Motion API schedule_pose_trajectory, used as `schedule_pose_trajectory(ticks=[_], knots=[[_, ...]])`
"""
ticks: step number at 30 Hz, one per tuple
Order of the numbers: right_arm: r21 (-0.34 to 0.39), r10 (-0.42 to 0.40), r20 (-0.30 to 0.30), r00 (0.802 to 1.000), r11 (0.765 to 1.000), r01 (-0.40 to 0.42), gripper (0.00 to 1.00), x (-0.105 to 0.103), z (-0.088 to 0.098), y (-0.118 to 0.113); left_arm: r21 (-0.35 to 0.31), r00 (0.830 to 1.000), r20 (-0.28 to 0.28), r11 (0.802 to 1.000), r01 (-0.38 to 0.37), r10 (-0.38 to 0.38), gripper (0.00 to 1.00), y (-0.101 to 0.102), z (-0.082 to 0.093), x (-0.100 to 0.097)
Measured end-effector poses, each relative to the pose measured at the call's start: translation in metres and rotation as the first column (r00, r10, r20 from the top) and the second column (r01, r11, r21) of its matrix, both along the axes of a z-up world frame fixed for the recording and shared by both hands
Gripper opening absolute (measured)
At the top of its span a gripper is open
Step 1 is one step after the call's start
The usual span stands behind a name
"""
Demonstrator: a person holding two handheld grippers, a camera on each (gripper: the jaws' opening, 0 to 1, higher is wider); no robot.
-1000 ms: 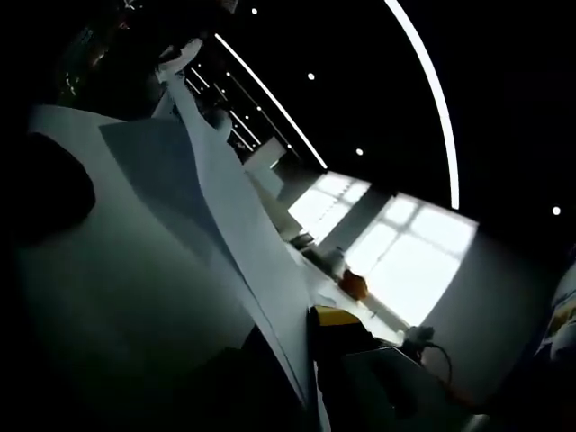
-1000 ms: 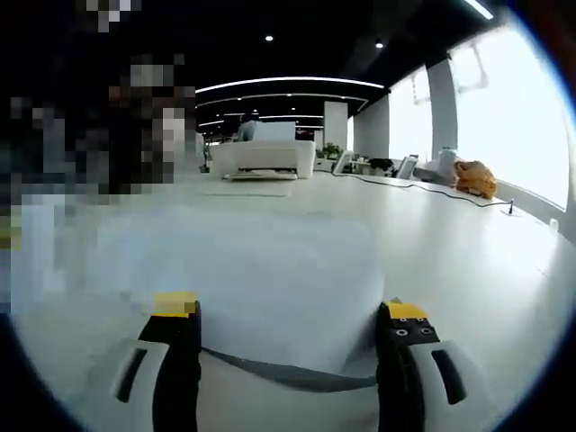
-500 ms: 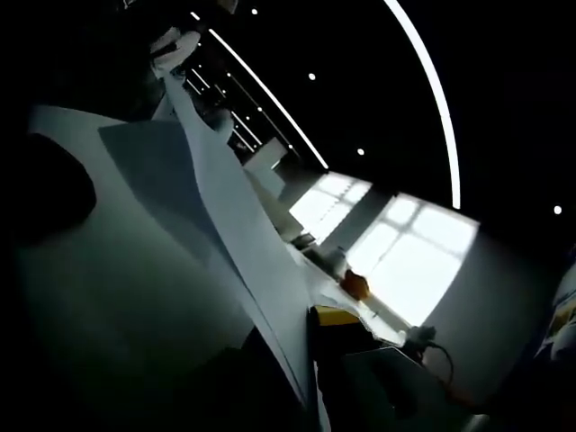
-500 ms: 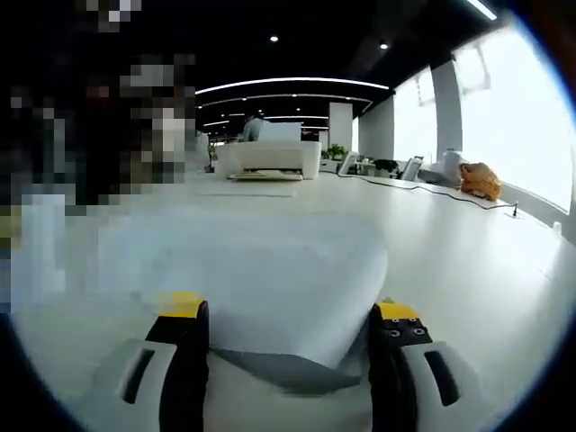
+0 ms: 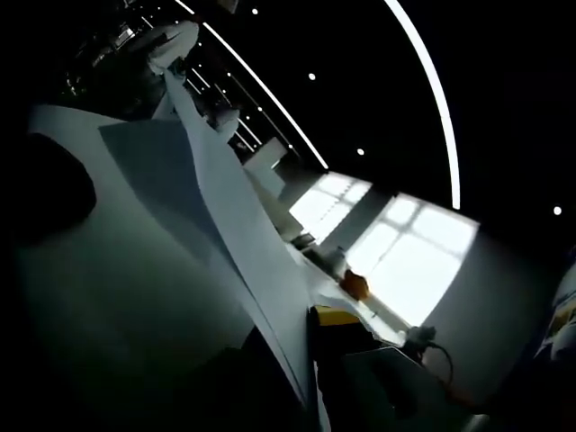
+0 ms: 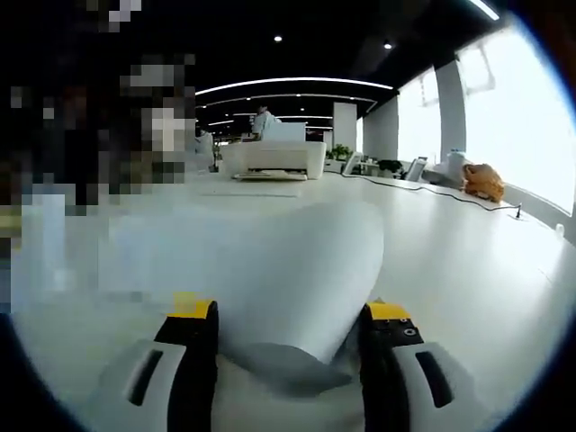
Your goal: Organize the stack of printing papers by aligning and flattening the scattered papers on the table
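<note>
In the left gripper view, white printing papers (image 5: 180,234) stand lifted close to the camera, their edge running down beside the yellow-tipped right jaw. My left gripper (image 5: 315,328) appears shut on these sheets; its other jaw is hidden behind them. In the right gripper view, the paper stack (image 6: 261,261) lies on the white table (image 6: 468,261) and bulges upward, its near edge raised between the jaws. My right gripper (image 6: 290,310) is open, with one yellow-tipped jaw on each side of that near edge.
A white printer (image 6: 270,157) stands at the far end of the table. An orange object (image 6: 477,180) and a cable (image 6: 423,189) lie toward the bright windows on the right. The orange object (image 5: 354,283) also sits past the left gripper's jaw.
The right gripper's jaws have drawn closer together, and the paper between them has bulged higher. The left gripper view is almost unchanged.
</note>
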State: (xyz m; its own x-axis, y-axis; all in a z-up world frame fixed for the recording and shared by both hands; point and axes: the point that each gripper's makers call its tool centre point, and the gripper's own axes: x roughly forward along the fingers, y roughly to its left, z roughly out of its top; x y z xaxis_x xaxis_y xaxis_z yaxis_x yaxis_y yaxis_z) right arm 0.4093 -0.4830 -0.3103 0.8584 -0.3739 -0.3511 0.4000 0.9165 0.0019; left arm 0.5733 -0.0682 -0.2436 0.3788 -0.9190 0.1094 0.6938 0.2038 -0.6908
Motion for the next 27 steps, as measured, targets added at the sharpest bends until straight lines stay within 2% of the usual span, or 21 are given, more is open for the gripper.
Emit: schedule_pose_trajectory(ticks=[15, 23, 27], knots=[[-0.002, 0.015, -0.001, 1.0, 1.0, -0.015, 0.54, 0.002, -0.001, 0.004, -0.01, 1.0, -0.002, 1.0, 0.002, -0.002, 0.07, 0.0, 0.0, 0.002], [-0.006, 0.045, -0.002, 0.999, 0.999, -0.045, 0.47, 0.007, -0.003, 0.005, -0.004, 1.0, -0.001, 1.0, 0.003, -0.003, 0.07, 0.0, -0.001, 0.003], [-0.041, 0.074, -0.011, 0.997, 0.996, -0.074, 0.42, 0.011, -0.002, 0.007, -0.002, 1.0, -0.002, 1.0, 0.002, -0.002, 0.07, -0.001, -0.002, 0.003]])
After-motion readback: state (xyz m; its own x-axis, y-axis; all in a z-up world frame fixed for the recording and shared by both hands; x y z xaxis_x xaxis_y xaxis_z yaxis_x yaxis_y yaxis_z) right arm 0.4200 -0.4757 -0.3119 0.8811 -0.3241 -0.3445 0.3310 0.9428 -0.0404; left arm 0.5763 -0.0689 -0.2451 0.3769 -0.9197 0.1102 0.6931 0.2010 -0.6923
